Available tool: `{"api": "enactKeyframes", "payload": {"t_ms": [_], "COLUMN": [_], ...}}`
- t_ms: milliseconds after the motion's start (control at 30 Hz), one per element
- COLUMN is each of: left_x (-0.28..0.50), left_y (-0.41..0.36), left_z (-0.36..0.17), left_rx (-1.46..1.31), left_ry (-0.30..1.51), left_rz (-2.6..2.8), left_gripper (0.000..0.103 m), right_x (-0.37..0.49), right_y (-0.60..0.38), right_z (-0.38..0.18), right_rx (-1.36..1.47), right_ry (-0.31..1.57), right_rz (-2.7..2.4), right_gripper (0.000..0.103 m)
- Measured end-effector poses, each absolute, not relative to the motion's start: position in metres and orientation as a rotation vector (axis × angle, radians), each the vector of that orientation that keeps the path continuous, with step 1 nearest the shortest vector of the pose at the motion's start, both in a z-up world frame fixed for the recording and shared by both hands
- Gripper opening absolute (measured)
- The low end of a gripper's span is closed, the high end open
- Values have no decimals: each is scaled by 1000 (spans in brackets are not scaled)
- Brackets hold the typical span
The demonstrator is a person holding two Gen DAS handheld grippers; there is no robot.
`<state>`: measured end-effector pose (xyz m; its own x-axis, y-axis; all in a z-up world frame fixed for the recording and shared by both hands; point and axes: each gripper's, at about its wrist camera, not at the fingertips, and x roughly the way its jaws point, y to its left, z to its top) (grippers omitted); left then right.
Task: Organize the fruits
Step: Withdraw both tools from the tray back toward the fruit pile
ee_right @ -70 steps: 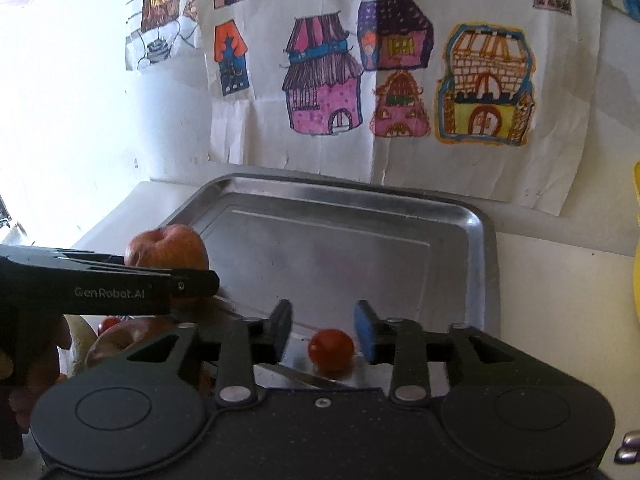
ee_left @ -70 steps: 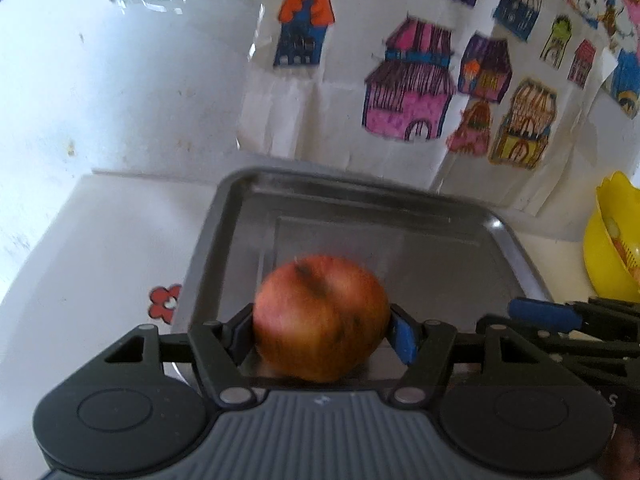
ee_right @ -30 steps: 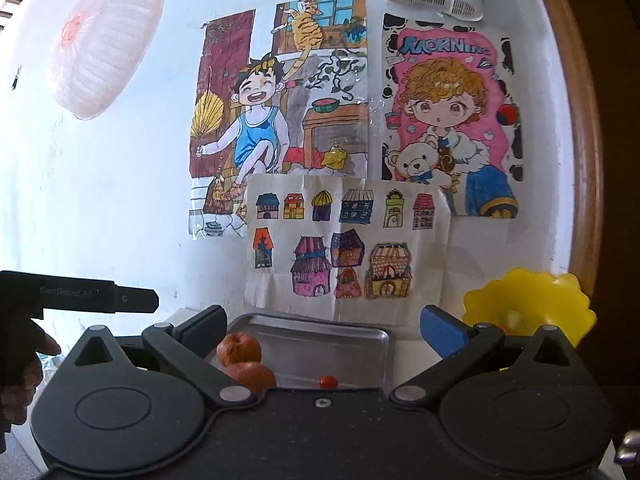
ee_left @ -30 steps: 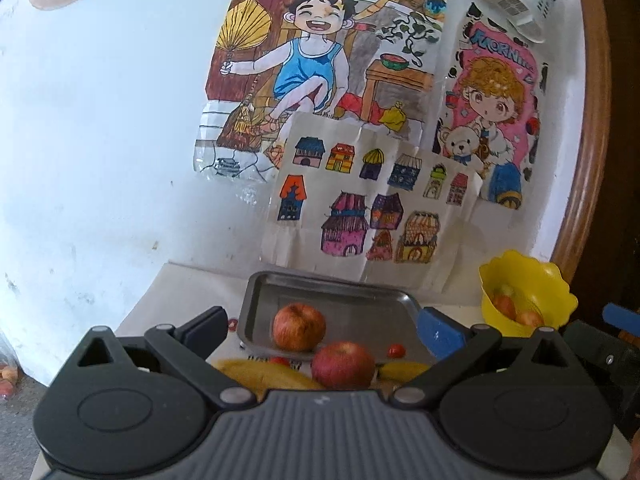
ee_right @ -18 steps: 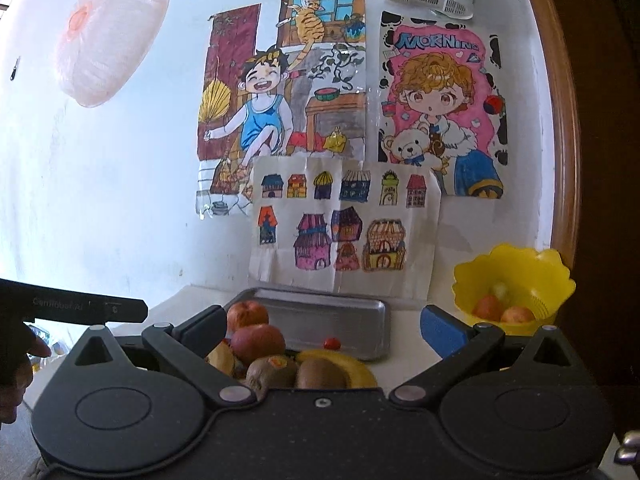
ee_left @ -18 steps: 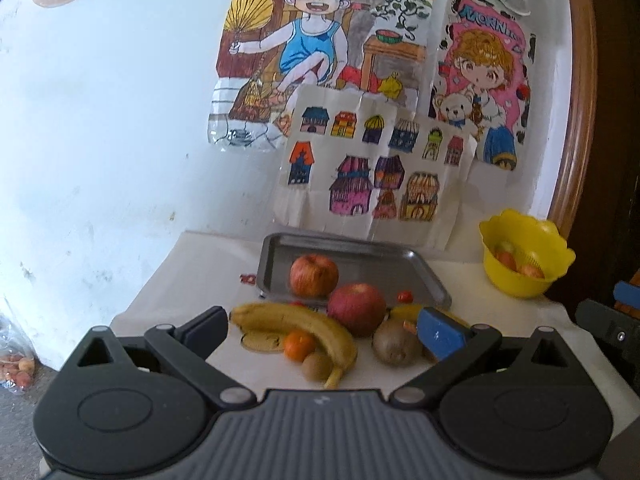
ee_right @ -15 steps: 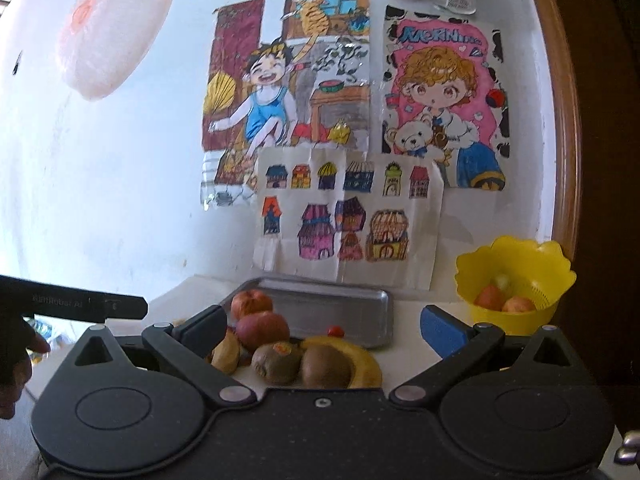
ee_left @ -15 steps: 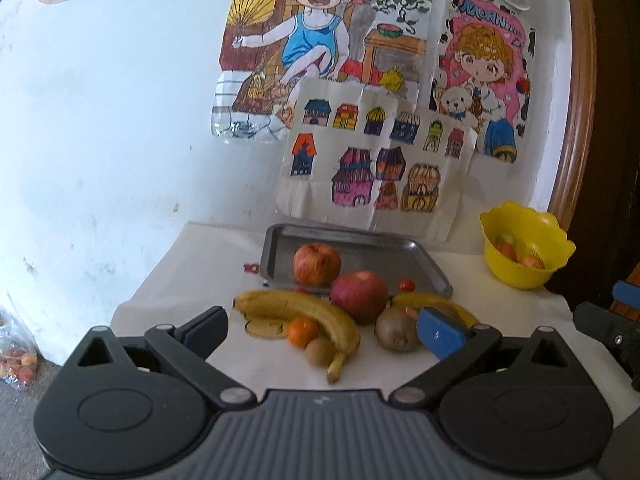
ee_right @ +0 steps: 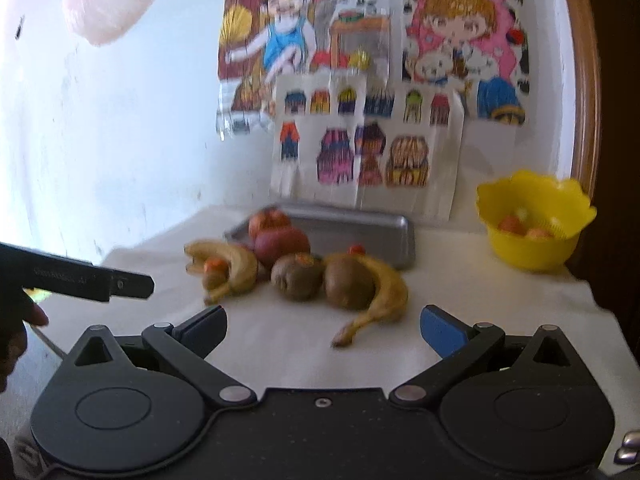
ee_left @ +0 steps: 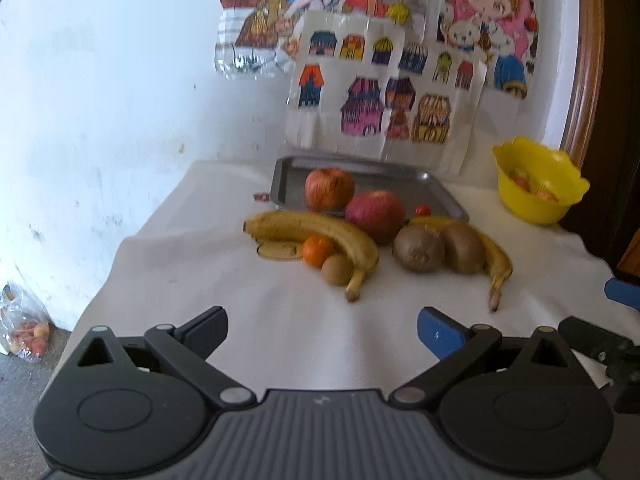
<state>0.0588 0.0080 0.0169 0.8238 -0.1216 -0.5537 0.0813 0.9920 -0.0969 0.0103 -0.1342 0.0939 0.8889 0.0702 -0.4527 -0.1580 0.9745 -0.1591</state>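
One apple (ee_left: 329, 188) is seen in the metal tray (ee_left: 440, 196), with a small red fruit (ee_left: 422, 210) at its near edge. The darker apple (ee_left: 375, 216), two bananas (ee_left: 320, 232), an orange (ee_left: 317, 251) and kiwis (ee_left: 419, 248) are left heaped on the white-covered counter (ee_left: 240, 312), just in front. A yellow bowl (ee_left: 540, 192) is set well apart to the right. The left hand-held gripper (ee_left: 322, 330) and right hand-held gripper (ee_right: 323, 326) are both held wide open, empty, short of the heap. A pick is judged next: the red apple is exposed, and jaws must be closed around it.
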Motion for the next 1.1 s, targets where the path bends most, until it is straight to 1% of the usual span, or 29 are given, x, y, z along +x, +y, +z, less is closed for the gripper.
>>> {"api": "enactKeyframes", "payload": {"t_ms": [200,700,933,1100], "left_x": [71,107,129,140], "left_y": [10,9,9,9], "left_z": [8,2,-2,-1], "left_rx": [-70,-26,-46,-39], "left_ry": [639,690,730,725], "left_rz": [-111,-136,-160,-161], "left_gripper": [103,103,103,103], "right_x": [25,62,79,95], "right_y": [-130,-124,-129,-132], "right_z": [79,68,68,72], "right_rx": [-215,-232,-235,-269], "right_ry": [534,613,613,591], "right_rz": [128,126,132,171], "right_gripper": [102,102,102,102]}}
